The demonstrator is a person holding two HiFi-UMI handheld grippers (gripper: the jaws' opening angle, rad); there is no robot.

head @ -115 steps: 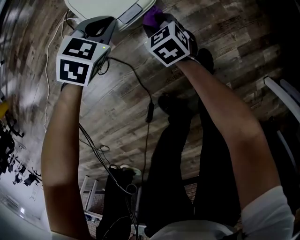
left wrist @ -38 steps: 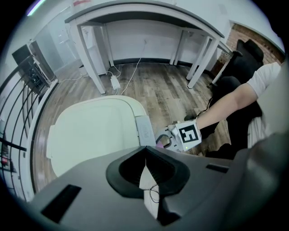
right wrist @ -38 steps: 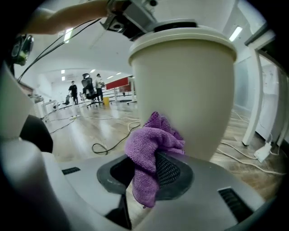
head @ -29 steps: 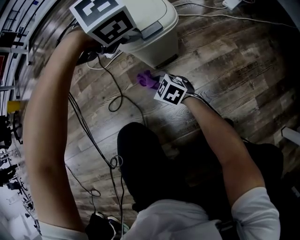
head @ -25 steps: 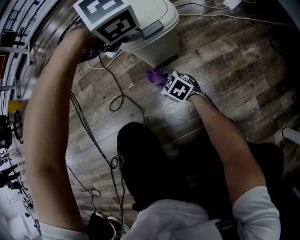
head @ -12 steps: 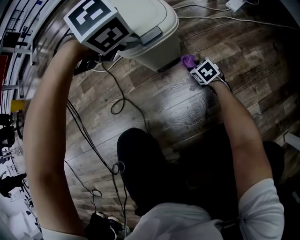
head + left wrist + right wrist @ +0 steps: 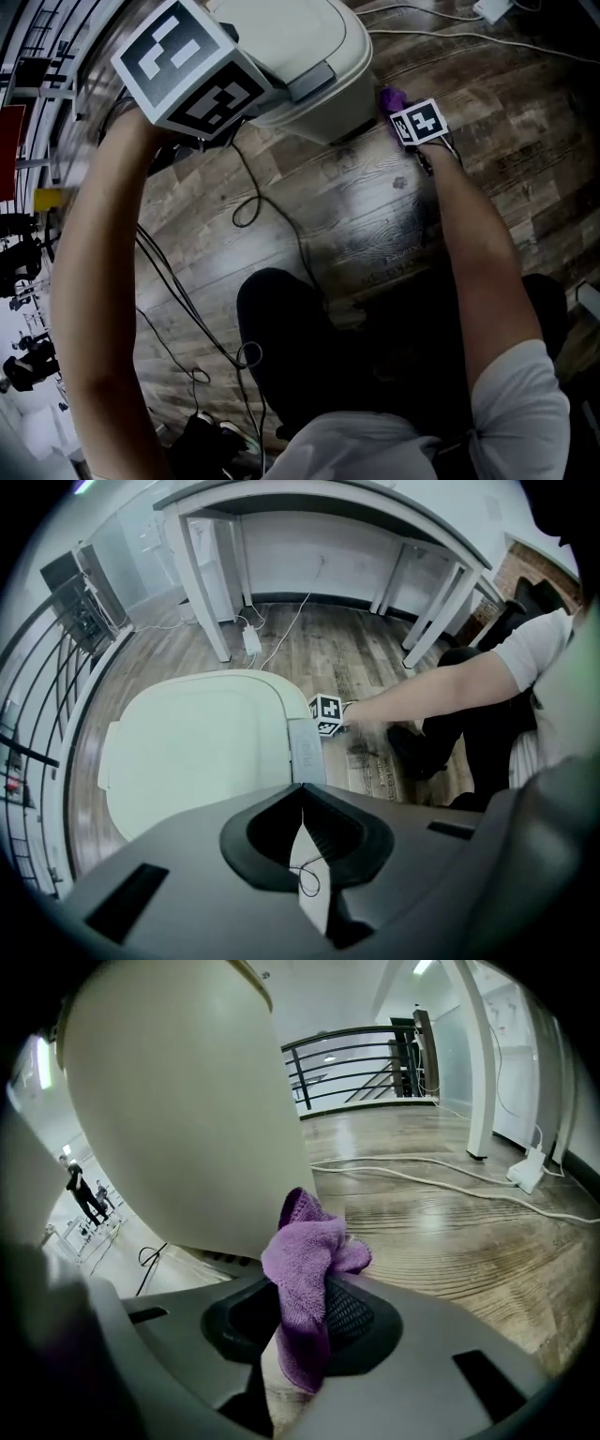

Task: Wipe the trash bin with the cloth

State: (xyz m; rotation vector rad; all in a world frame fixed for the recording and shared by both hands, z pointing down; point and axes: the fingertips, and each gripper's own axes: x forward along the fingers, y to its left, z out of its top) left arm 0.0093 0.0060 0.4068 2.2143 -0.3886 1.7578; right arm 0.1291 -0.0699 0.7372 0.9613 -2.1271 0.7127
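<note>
The cloth (image 7: 309, 1251), seemingly soft and limp, is pinched mid-fold in the right gripper (image 7: 300, 1321) jaws, bunched end ahead near the trash bin (image 7: 178, 1101); the left gripper (image 7: 300, 855) jaws are closed and empty.

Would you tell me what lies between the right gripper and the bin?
Only the purple cloth, clamped in the right gripper's jaws, its bunched end at the bin's lower side wall; the right gripper view shows it.

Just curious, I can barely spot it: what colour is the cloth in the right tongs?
Purple. The cloth shows best in the right gripper view.
</note>
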